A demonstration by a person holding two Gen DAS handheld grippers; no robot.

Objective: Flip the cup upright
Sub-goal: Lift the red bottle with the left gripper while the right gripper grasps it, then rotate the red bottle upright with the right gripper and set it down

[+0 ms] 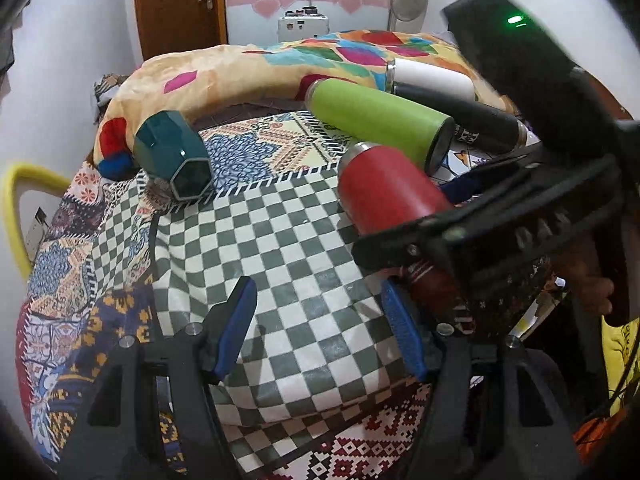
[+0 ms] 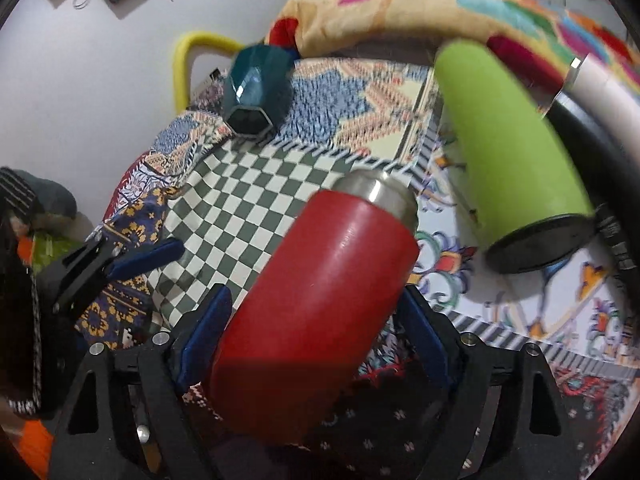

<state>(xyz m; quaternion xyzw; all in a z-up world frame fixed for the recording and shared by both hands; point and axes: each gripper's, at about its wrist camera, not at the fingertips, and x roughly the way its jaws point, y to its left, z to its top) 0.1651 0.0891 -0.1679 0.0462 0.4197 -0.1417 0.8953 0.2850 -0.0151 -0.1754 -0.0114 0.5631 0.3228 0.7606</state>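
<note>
A bed (image 1: 280,240) covered by a patchwork cloth with a green-and-white checkered panel (image 1: 288,264) carries everything. Along its far edge lies a long bolster (image 1: 224,76) printed with bright colour patches. Toward the bed's right side several flasks lie on their sides: a green flask (image 1: 376,118), behind it a black flask (image 1: 464,114), and a white flask (image 1: 428,76) at the far right corner against the bolster. The red cup (image 2: 320,300) lies tilted on its side, its steel rim (image 2: 380,192) pointing toward the middle of the bed, just in front of the green flask (image 2: 508,140). Near the far left edge, touching the bolster's end, a dark teal faceted cup (image 1: 176,152) lies on its side with its hexagonal base facing the camera.

The right tongs (image 2: 316,340) sit around the red cup's body, blue pads on both sides; whether they press on it I cannot tell. The left tongs (image 1: 320,328) hang released over the checkered panel, grasping nothing.
</note>
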